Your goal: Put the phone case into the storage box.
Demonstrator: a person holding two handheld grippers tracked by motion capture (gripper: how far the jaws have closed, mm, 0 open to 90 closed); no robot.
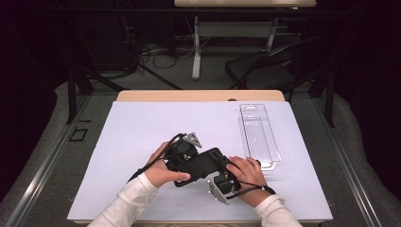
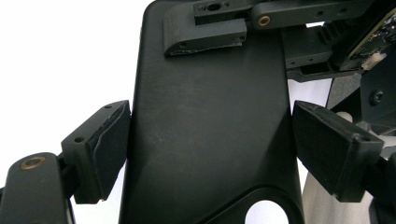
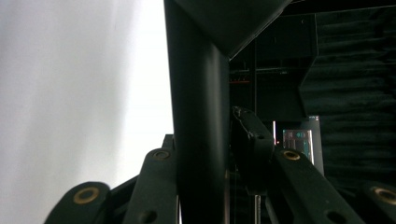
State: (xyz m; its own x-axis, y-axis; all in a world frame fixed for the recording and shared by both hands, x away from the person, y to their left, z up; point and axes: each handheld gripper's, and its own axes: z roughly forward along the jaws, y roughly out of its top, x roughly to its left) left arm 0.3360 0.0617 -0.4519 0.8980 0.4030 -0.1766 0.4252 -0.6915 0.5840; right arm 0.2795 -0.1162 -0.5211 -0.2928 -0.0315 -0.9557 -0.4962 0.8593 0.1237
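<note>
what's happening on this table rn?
A person works two handheld grippers over a white mat, both on one flat black plastic part. In the left gripper view, the left gripper straddles the part's wide face, pads at either edge; the left pad touches, while contact on the right is hard to tell. The right gripper clamps the part's thin edge. A clear tray sits to the right, apart from the work.
</note>
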